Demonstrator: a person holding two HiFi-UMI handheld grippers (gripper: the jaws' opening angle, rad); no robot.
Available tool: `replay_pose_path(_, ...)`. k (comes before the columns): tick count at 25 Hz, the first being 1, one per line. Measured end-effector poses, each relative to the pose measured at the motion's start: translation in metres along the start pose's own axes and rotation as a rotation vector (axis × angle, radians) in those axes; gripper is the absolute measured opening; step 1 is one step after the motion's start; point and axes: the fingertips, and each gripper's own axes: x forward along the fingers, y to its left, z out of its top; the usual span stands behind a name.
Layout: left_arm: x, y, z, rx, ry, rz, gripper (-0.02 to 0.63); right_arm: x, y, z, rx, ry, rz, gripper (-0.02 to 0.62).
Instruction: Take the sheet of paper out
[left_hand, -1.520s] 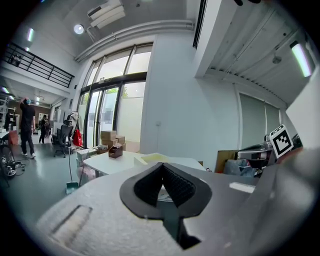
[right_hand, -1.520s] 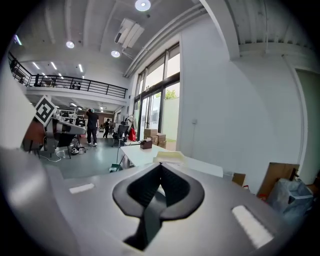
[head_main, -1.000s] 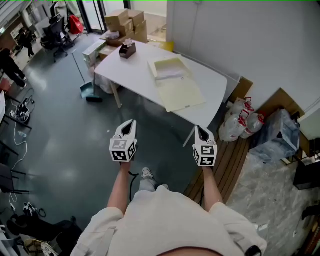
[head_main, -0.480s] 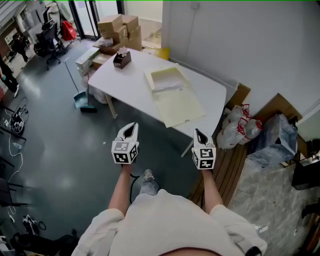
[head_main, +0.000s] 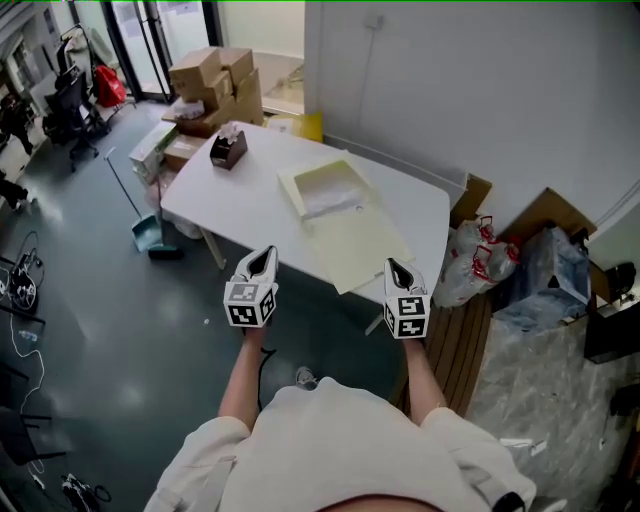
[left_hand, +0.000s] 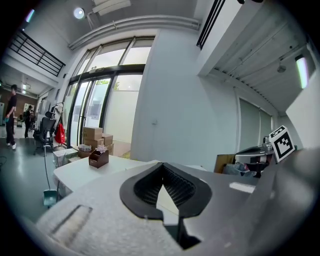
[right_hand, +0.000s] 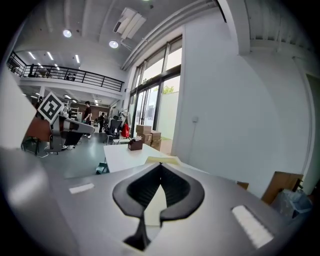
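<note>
A pale yellow folder (head_main: 352, 238) lies open on the white table (head_main: 240, 205), and a white sheet of paper (head_main: 332, 197) rests in its far half. Both grippers hang in the air at the table's near edge, pointing toward it. My left gripper (head_main: 264, 250) is shut and holds nothing, left of the folder. My right gripper (head_main: 392, 265) is also shut and empty, just before the folder's near right corner. In the left gripper view the left gripper (left_hand: 162, 165) has its pads together. The right gripper view shows the right gripper (right_hand: 161, 165) the same way, with the folder (right_hand: 162, 160) beyond.
A brown tissue holder (head_main: 227, 150) stands at the table's far left. Cardboard boxes (head_main: 212, 82) are stacked behind the table. A dustpan and broom (head_main: 146, 230) lie on the floor at the left. Plastic bags (head_main: 478, 262) and wooden boards (head_main: 455, 345) sit at the right by the wall.
The person has walked toward the table, so it and the folder now lie close under both grippers. Both grippers stayed shut and side by side.
</note>
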Motion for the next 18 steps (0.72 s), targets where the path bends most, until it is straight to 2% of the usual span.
replay_pose_path(9, 0.059, 0.050, 0.021, 0.017, -0.011, -0.048, 0.003, 0.061, -0.002, 0.018, -0.001, -0.003, -0.052, 0.002)
replay_pose_path(18, 0.084, 0.066, 0.011, 0.018, 0.025, -0.072, 0.003, 0.087, -0.005, 0.011, -0.004, 0.031, -0.062, 0.002)
